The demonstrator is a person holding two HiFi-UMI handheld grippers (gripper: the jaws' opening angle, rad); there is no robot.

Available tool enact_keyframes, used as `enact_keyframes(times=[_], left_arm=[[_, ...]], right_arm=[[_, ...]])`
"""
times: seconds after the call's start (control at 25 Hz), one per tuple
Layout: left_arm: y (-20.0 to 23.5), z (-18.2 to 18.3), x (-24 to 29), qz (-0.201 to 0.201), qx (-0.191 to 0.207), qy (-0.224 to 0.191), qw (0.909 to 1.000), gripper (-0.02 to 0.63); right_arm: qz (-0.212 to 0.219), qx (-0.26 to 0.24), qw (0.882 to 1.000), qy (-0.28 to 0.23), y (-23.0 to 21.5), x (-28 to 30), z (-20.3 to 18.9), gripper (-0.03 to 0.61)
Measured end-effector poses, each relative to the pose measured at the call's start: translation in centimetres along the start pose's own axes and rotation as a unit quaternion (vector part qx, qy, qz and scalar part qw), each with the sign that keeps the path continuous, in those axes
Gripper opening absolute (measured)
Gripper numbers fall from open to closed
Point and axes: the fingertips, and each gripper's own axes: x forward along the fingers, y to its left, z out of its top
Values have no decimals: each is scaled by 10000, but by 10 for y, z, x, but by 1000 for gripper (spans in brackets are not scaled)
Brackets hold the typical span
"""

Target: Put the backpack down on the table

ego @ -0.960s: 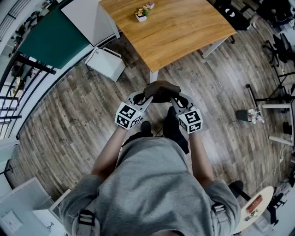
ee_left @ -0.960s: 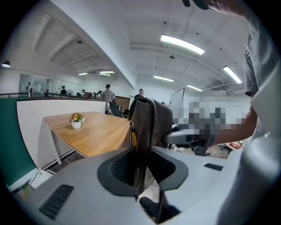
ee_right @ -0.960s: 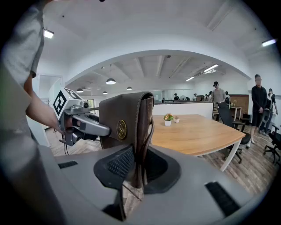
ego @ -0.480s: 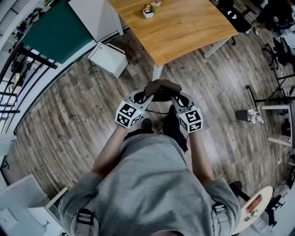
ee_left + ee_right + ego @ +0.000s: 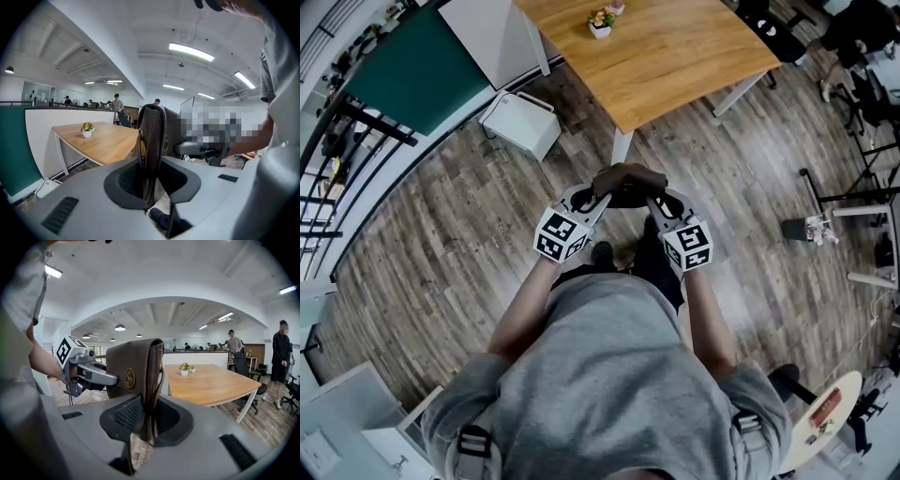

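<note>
Wooden surface (image 5: 694,66) ahead, corner nearest, open plank floor (image 5: 441,253) before it. Brown backpack (image 5: 626,181) in the air short of that edge, pinched by left hand-held gripper (image 5: 592,199) and right hand-held gripper (image 5: 659,202); right jaws just eased wider, backpack edge between.

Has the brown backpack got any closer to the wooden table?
No. The backpack still hangs over the floor, just short of the table's near corner.

Bright ceiling lights (image 5: 192,51), warped edges, corners seemingly vignetted
</note>
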Motion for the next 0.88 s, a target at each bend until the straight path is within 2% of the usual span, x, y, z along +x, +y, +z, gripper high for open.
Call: enact_keyframes(times=[0.36, 0.88], left_arm=[[9, 3, -2, 20, 19, 0, 10000, 89], [29, 18, 23, 68, -18, 57, 10000, 87]], right_arm=[[35, 11, 10000, -3, 1, 10, 4, 74], [90, -7, 10000, 25, -30, 30, 15, 78]])
